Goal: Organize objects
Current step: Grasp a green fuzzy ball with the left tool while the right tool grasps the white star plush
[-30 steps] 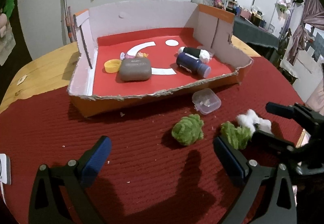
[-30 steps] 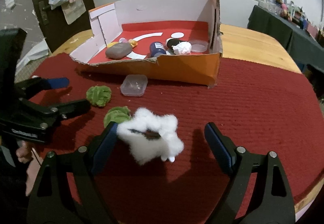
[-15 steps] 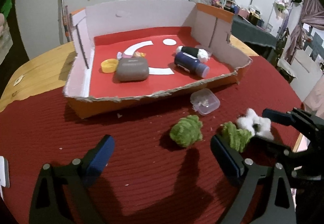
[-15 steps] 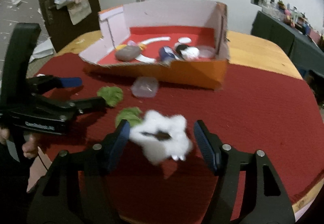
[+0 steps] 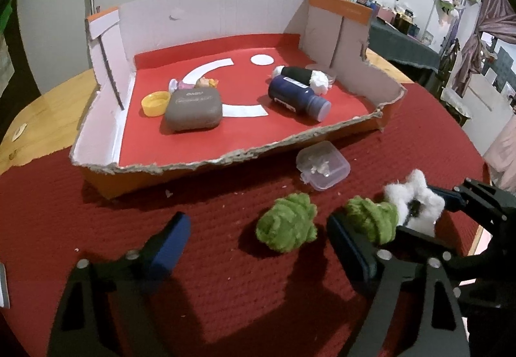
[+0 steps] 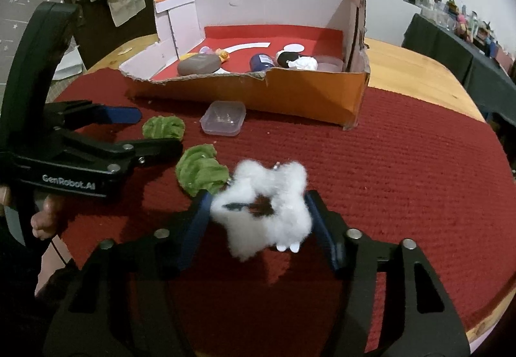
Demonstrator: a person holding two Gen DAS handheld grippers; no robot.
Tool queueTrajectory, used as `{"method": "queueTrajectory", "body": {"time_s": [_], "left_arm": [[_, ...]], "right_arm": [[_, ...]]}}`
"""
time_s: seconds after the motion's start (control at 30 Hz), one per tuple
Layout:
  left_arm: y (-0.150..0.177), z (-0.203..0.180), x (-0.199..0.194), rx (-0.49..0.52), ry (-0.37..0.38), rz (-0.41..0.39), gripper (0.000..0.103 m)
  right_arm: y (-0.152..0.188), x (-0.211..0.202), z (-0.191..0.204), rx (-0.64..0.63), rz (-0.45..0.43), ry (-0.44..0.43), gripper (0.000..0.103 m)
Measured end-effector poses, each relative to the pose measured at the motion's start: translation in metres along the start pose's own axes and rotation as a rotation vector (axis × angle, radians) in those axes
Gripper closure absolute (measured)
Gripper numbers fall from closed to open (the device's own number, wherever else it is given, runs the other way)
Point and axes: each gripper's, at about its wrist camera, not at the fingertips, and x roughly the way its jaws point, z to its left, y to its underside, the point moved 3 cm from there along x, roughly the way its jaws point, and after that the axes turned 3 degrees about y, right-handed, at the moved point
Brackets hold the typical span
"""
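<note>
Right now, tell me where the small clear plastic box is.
The clear plastic box sits on the red mat just outside the cardboard tray's torn front wall, right of the far green pom-pom in the right wrist view.

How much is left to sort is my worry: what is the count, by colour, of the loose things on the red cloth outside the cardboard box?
Green fuzzy yarn balls: 2
White fluffy cotton tuft: 1
Clear plastic lidded case: 1
Total: 4
</note>
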Motion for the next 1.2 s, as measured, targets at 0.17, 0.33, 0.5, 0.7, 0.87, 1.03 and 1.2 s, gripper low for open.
{"method": "queueTrajectory", "body": {"time_s": [0.17, 0.33, 0.5, 0.7, 0.87, 1.03, 1.2], "left_arm": [[-0.001, -0.005, -0.002, 0.024, -0.010, -0.018, 0.060], [-0.001, -0.008, -0.004, 0.028, 0.012, -0.025, 0.071], [0.001, -0.009, -0.006, 0.029, 0.014, -0.031, 0.072], [0.002, -0.006, -0.013, 0.016, 0.009, -0.045, 0.072], [0.002, -0.003, -0.022, 0.004, 0.011, -0.068, 0.072], [0.002, 0.001, -0.030, -0.008, 0.014, -0.084, 0.072], [0.003, 0.003, -0.037, -0.015, 0.016, -0.093, 0.072]], "right_arm": [[-0.002, -0.001, -0.005, 0.024, -0.008, -0.013, 0.060], [-0.005, -0.005, -0.007, 0.038, -0.021, -0.020, 0.078], [-0.007, -0.013, -0.005, 0.043, -0.047, -0.040, 0.087], [-0.015, -0.026, 0.008, 0.012, -0.099, -0.050, 0.088], [-0.021, -0.032, 0.006, 0.023, -0.126, -0.056, 0.089], [-0.028, -0.034, 0.010, 0.029, -0.138, -0.081, 0.089], [-0.032, -0.035, 0.016, 0.018, -0.145, -0.096, 0.089]]}}
